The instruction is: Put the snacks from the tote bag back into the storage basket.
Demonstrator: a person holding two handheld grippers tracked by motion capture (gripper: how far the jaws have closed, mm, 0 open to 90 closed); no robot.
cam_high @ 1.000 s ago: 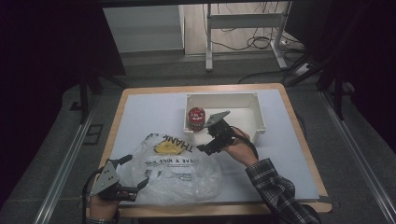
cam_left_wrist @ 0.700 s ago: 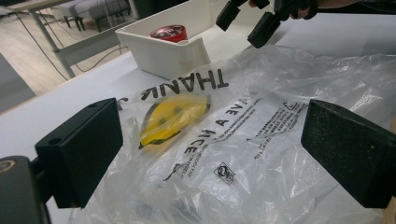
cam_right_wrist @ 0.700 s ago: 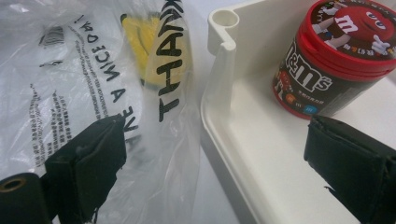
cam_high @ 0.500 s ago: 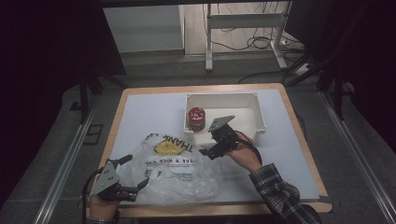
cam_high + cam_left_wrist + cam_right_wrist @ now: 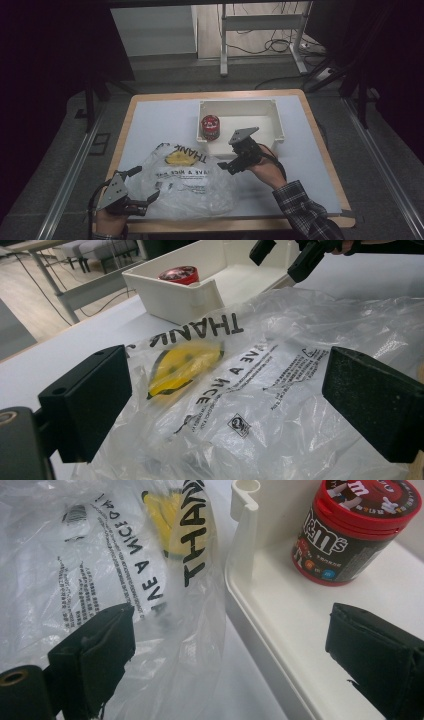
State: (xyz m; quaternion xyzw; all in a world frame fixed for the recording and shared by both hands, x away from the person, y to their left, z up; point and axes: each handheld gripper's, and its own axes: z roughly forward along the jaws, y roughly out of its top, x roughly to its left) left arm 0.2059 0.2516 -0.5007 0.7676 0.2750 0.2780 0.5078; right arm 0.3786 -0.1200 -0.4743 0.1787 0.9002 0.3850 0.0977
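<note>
A clear plastic bag [image 5: 185,180] printed with black lettering and a yellow smiley lies crumpled on the table's near half. A red M&M's can [image 5: 210,127] stands upright in the left end of a white tray [image 5: 240,103]. My left gripper [image 5: 146,184] is open at the bag's near left edge, and the left gripper view has the bag [image 5: 260,370] between its jaws. My right gripper [image 5: 227,167] is open and empty at the bag's far right corner, just in front of the tray. One of its jaws is over the bag [image 5: 100,555], the other over the tray floor [image 5: 280,625] near the can [image 5: 350,530].
A pale sheet covers the wooden table [image 5: 320,165], with bare surface to the right of the bag and behind its left side. The tray's right part holds nothing. Beyond the table, a metal frame [image 5: 223,45] and cables lie on the floor.
My right gripper has drawn back from beside the can toward the near side, lowering to the bag's corner. The left gripper and the bag have stayed put.
</note>
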